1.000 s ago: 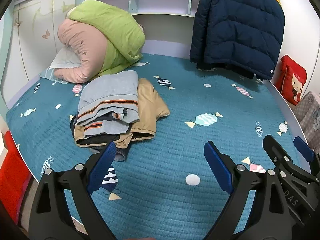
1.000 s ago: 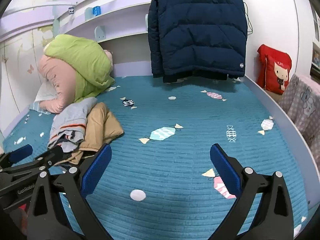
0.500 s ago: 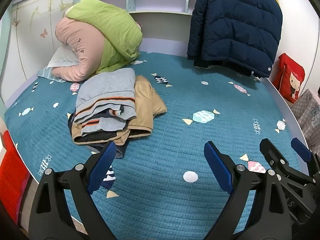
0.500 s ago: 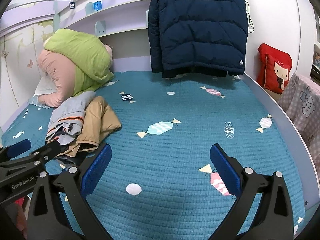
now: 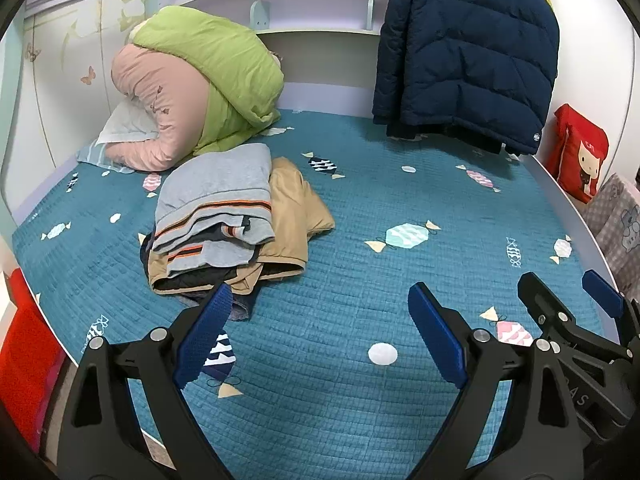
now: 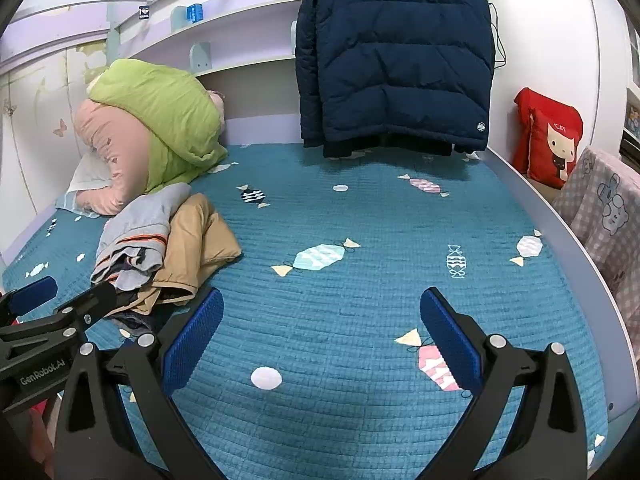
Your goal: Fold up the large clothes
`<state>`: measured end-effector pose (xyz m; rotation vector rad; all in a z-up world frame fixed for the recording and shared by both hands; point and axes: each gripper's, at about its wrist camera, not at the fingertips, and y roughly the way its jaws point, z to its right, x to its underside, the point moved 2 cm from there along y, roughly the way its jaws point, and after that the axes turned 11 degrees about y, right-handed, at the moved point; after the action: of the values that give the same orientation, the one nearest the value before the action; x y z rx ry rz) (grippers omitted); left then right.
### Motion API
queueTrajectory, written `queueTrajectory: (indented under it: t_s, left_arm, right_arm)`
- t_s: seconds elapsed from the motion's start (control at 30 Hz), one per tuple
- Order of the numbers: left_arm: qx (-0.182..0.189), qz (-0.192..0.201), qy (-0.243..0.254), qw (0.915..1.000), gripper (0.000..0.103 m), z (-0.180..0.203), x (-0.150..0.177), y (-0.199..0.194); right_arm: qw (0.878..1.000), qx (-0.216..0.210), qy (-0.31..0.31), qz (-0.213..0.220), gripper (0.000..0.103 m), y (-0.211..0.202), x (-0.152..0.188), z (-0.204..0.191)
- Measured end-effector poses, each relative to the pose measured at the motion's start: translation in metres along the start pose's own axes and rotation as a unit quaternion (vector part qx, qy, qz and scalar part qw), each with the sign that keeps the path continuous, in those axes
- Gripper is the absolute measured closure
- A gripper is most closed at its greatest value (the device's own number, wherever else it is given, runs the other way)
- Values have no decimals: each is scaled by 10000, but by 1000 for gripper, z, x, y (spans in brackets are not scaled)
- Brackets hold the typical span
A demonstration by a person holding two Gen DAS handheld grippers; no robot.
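Observation:
A pile of clothes point(image 5: 224, 216) lies on the left of the teal bed: a grey top with orange and dark stripes over a tan jacket and dark garments. It also shows in the right wrist view point(image 6: 160, 248). A navy and yellow puffer jacket point(image 5: 468, 52) hangs at the back wall, also in the right wrist view point(image 6: 396, 56). My left gripper point(image 5: 320, 332) is open and empty, above the bed's front, just right of the pile. My right gripper point(image 6: 320, 332) is open and empty over the bed's middle front.
A rolled green and pink duvet point(image 5: 192, 88) and a pillow sit at the back left. The teal quilt point(image 5: 380, 208) has candy prints. A red cushion point(image 5: 580, 152) and a grey checked cloth point(image 6: 604, 204) lie beyond the bed's right rim. A shelf runs along the back wall.
Both grippers have drawn back and tilted slightly, so the pile and the jacket sit a little farther off. Both stay open and empty.

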<state>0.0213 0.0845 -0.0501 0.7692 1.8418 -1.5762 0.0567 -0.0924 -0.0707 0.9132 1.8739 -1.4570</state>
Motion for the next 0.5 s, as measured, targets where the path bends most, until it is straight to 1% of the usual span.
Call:
queueTrajectory:
  t_s: [0.5]
  left_arm:
    - [8, 30, 28, 10000, 12, -1, -1, -1]
  right_arm:
    - [10000, 17, -20, 24, 8, -4, -1, 0]
